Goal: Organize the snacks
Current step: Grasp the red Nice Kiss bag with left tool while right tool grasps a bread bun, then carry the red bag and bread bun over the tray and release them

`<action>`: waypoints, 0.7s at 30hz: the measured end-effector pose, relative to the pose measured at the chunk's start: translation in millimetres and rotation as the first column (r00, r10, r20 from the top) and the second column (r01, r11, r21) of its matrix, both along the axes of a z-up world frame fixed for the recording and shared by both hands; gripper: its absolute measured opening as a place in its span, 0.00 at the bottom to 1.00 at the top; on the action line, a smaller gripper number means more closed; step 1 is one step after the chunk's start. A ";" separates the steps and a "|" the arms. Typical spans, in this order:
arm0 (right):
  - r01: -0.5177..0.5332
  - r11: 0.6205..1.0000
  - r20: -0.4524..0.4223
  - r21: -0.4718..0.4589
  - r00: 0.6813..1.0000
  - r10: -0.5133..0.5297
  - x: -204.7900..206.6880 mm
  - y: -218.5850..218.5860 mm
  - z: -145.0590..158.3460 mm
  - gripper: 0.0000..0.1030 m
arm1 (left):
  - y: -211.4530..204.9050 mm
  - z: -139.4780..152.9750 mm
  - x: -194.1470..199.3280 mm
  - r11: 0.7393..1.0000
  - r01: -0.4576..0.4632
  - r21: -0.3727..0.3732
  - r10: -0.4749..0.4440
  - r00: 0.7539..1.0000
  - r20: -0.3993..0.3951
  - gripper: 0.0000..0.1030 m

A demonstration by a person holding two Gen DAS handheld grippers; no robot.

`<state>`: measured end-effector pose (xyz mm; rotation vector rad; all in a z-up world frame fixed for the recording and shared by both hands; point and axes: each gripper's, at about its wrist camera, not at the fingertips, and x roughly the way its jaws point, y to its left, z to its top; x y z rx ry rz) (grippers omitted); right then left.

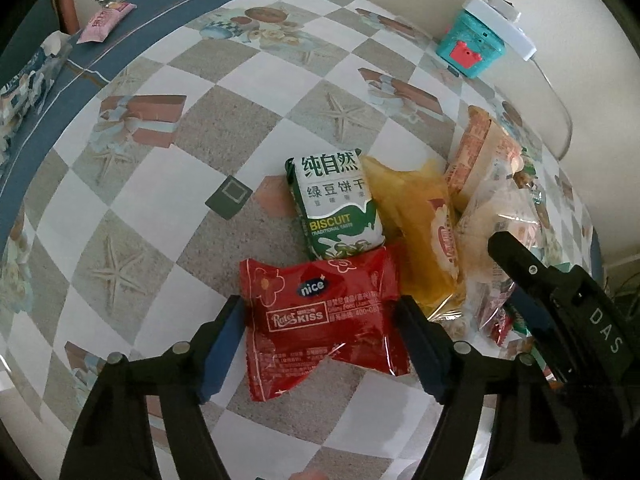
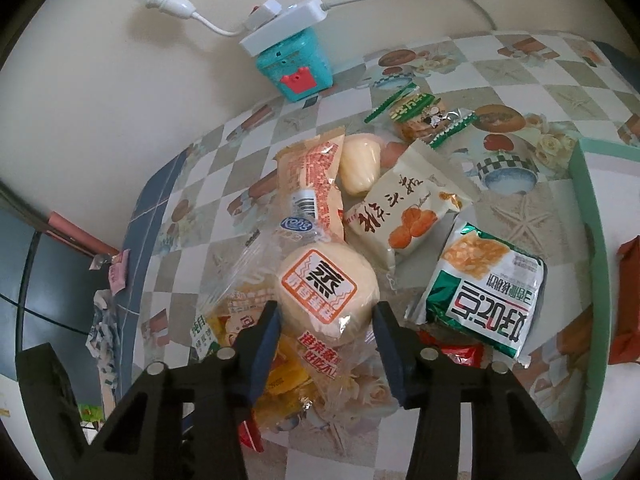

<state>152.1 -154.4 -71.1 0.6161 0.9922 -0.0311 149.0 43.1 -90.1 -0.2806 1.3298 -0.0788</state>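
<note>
Occlusion first: my left gripper (image 1: 320,320) stands wide around the red glossy "nice" snack packet (image 1: 320,312) on the checked worktop (image 1: 160,184); I cannot tell whether the pads touch it. Only the right wrist view shows my right gripper (image 2: 326,322) open astride the clear-wrapped round steamed cake (image 2: 326,288), the green tray rim (image 2: 596,240) and the green-white rice-cracker bag (image 2: 486,288).

On the checkered tabletop (image 1: 168,208), the red Rater Kiss snack packet (image 1: 320,320) lies in front of the green-and-white biscuit packet (image 1: 336,208). Right of both lies the yellow plastic packet (image 1: 416,216), and the teal box (image 1: 470,46) stands far behind by the wall.
</note>
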 end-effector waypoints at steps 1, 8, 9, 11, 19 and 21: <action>-0.002 1.000 -0.001 -0.001 1.000 0.002 -0.5 -0.1 0.2 0.48 | -0.4 0.3 -0.1 1.000 0.000 -0.008 0.000 1.000 0.002 0.70; -0.001 1.000 -0.007 0.006 1.000 0.001 -4.9 -5.9 2.0 0.46 | -0.3 5.9 -4.3 1.000 -0.017 -0.001 0.017 1.000 0.023 0.59; -0.002 1.000 -0.009 0.008 1.000 0.002 -5.7 -6.9 2.4 0.46 | -0.2 7.2 -5.0 1.000 -0.020 0.001 0.020 0.999 0.028 0.58; -0.002 1.000 -0.013 0.007 1.000 0.003 -7.9 -8.6 2.7 0.46 | 0.1 9.5 -6.7 1.000 -0.021 0.006 0.021 0.999 0.033 0.58; -0.006 1.000 -0.033 0.018 0.999 0.007 -25.5 -15.1 8.9 0.44 | -1.0 22.5 -18.6 0.999 -0.027 0.027 0.026 0.999 0.045 0.58; -0.007 1.000 -0.040 0.009 0.999 0.007 -32.6 -17.0 11.8 0.43 | -2.6 26.5 -21.4 0.999 -0.029 0.030 0.027 0.998 0.052 0.57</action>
